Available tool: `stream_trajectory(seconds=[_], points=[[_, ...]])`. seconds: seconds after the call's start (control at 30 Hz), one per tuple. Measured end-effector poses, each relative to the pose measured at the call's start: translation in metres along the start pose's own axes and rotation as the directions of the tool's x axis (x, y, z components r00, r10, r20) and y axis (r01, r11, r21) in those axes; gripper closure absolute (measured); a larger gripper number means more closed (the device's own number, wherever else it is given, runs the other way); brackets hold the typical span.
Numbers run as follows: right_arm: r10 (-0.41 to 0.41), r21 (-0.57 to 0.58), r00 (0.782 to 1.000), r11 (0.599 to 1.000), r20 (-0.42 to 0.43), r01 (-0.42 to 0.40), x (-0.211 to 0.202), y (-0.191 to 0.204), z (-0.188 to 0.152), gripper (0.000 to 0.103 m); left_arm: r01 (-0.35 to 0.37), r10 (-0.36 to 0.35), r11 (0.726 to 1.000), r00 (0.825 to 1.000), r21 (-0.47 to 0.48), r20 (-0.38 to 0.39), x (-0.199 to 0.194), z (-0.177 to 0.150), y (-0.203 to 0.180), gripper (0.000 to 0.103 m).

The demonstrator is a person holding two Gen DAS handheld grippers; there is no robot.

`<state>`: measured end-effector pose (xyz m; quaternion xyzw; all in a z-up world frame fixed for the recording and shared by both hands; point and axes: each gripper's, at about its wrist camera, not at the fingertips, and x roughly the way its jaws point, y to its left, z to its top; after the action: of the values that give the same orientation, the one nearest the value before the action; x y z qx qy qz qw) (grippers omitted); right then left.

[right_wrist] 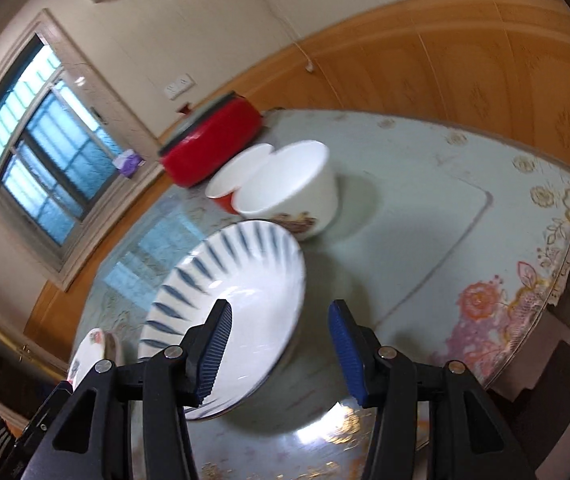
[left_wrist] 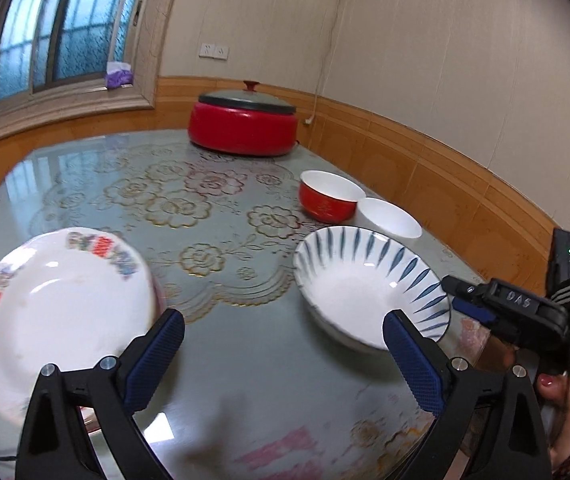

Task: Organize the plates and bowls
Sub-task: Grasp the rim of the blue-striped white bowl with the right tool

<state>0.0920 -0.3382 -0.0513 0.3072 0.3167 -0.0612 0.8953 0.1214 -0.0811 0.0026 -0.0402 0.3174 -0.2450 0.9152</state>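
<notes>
Left wrist view: The left gripper (left_wrist: 283, 350) hangs above the glass-topped table (left_wrist: 213, 200) with its jaws spread wide apart and nothing between them. A white plate with a coloured rim pattern (left_wrist: 57, 312) lies at the near left, partly behind the left finger. A blue-striped bowl (left_wrist: 365, 280) sits at the near right, its near rim behind the right finger. Beyond it stand a red bowl (left_wrist: 327, 196) and a white bowl (left_wrist: 389, 218), just beside each other. A red lidded pot (left_wrist: 243, 126) stands at the far edge of the table. The right gripper (left_wrist: 455, 294) shows at the right edge, its tip near the striped bowl's rim; a fingertip of the holding hand (left_wrist: 549, 384) is visible below it.

Right wrist view: The right gripper (right_wrist: 281, 348) has its jaws partly apart. The blue-striped bowl (right_wrist: 237, 304) lies behind the left finger; whether the pads touch its rim cannot be told. The white bowl (right_wrist: 293, 188) and red bowl (right_wrist: 225, 192) stand farther off, touching. The red pot (right_wrist: 213, 148) is beyond them. The patterned plate (right_wrist: 87, 352) appears at the near left.
</notes>
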Motion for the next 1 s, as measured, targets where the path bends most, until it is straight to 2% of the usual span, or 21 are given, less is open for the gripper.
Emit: stream_trajectory(seconds=[0.3,0.47,0.73,0.9,0.93,1.0], points=[[0.031,-0.026,0.998,0.999,-0.059,-0.032,0.033,-0.006,0.014,0.052,-0.037,0.037,0.999,0.997,-0.003,-0.064,0.048,0.01,-0.014,0.005],[0.053,-0.054,0.994,0.997,-0.094,-0.058,0.046,-0.003,0.018,0.065,-0.042,0.038,0.999,0.992,-0.029,-0.119,0.073,0.014,-0.013,0.009],[0.054,-0.095,0.989,0.993,-0.138,-0.067,0.058,0.002,0.017,0.078,-0.045,0.038,0.998,0.982,-0.035,-0.186,0.105,0.017,-0.014,0.029],[0.074,-0.057,0.978,0.995,-0.196,-0.087,0.07,-0.007,0.013,0.079,-0.043,0.037,0.999,0.974,-0.022,-0.224,0.122,0.018,-0.015,0.041],[0.083,-0.051,0.976,0.994,-0.201,-0.095,0.072,-0.009,0.012,0.086,-0.04,0.036,0.999,0.972,-0.015,-0.232,0.125,0.017,-0.016,0.044],[0.091,-0.059,0.975,0.993,-0.203,-0.105,0.073,-0.01,0.011,0.087,-0.042,0.039,0.999,0.969,-0.008,-0.244,0.13,0.017,-0.016,0.047]])
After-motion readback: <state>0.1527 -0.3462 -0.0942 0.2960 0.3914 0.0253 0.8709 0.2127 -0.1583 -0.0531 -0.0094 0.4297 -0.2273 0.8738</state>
